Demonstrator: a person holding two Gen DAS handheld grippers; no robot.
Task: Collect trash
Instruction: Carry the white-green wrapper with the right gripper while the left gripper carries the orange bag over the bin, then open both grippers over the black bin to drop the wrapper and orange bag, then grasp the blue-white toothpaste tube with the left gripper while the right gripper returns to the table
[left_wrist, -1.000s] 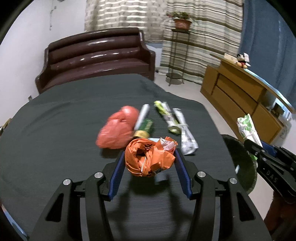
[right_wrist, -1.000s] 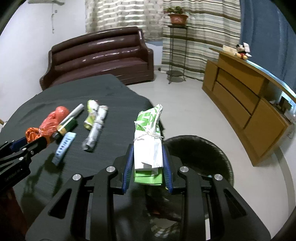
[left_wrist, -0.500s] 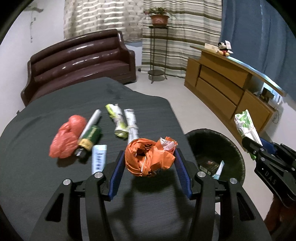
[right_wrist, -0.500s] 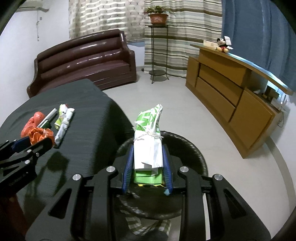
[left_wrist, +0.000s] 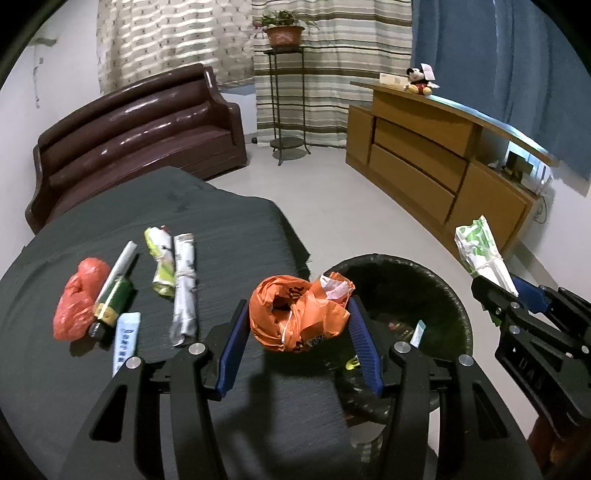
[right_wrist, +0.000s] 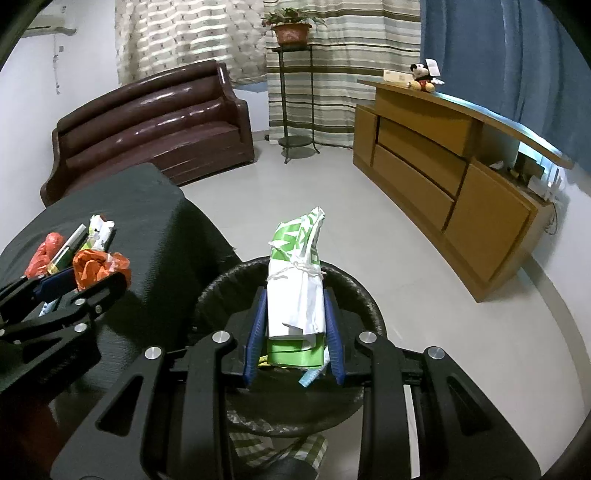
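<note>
My left gripper (left_wrist: 297, 317) is shut on a crumpled orange plastic bag (left_wrist: 295, 315), held over the table's right edge beside the black trash bin (left_wrist: 454, 291). My right gripper (right_wrist: 295, 314) is shut on a tied green-and-white paper bundle (right_wrist: 295, 280), which hangs above the bin's (right_wrist: 354, 291) mouth. On the dark table (left_wrist: 229, 221) lie a red bag (left_wrist: 79, 297), a green-labelled tube (left_wrist: 112, 291), a small blue-white packet (left_wrist: 125, 338), a yellow-green wrapper (left_wrist: 160, 258) and a grey rolled paper (left_wrist: 184, 286). The right gripper (left_wrist: 495, 291) with its bundle (left_wrist: 478, 247) shows at the right of the left wrist view; the left gripper (right_wrist: 85, 280) with the orange bag (right_wrist: 98, 267) shows at the left of the right wrist view.
The bin holds some scraps (left_wrist: 419, 330) and stands on the pale floor off the table's right edge. A brown sofa (left_wrist: 140, 133) is behind the table. A plant stand (left_wrist: 286, 92) and a wooden sideboard (left_wrist: 424, 155) line the far and right walls.
Both grippers have travelled right, away from the table's middle toward the bin, each keeping its load. The bin, at first only at the edge of view, now lies just ahead of them.
</note>
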